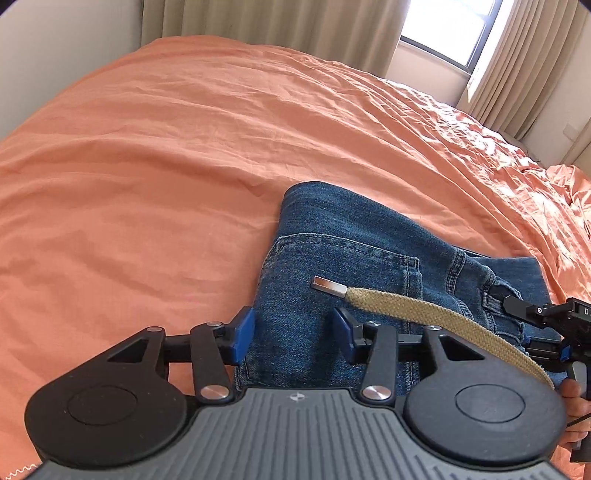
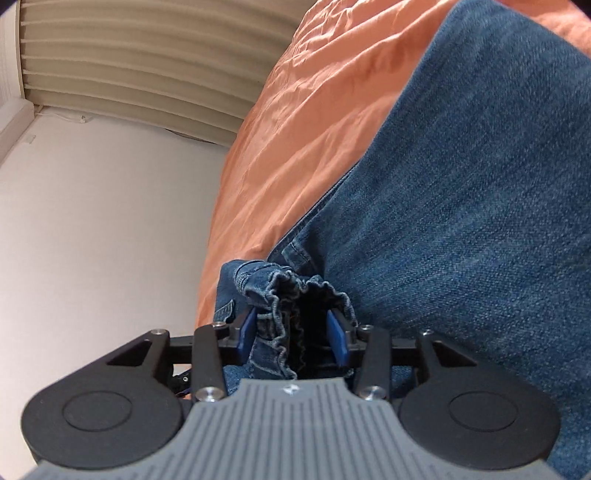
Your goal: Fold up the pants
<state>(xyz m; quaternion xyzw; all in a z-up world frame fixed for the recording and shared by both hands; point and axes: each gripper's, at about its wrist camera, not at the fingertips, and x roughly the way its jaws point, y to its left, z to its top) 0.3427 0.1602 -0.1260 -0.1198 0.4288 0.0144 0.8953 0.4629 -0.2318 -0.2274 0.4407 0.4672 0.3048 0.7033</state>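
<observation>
Left gripper: jaws standing apart, about half way. Blue pads hang over the near edge of the jeans, denim showing in the gap between them. Pads do not press on the cloth; nothing is gripped.

Right gripper: jaws also apart, about half way. A bunched, gathered edge of the jeans sits up between the two blue pads. The left-hand pad lies against the ruffled denim; the right-hand pad is beside a dark hollow of the cloth. Whether the pads actually pinch the fabric I cannot tell from here.

In the left wrist view the right gripper appears at the right edge, its black fingers low at the far side of the folded jeans, with part of a hand behind it.

Jeans: dark blue denim, lying folded into a compact block on the orange bedsheet, close to the near edge of the bed. A back pocket faces up. A tan woven drawstring with a metal tip lies across the pocket, the tip resting on the denim.

Surroundings: sheet is wrinkled, more so toward the far right. Beige curtains hang behind the bed; a bright window at upper right. A pale wall shows beside the bed in the right wrist view.
</observation>
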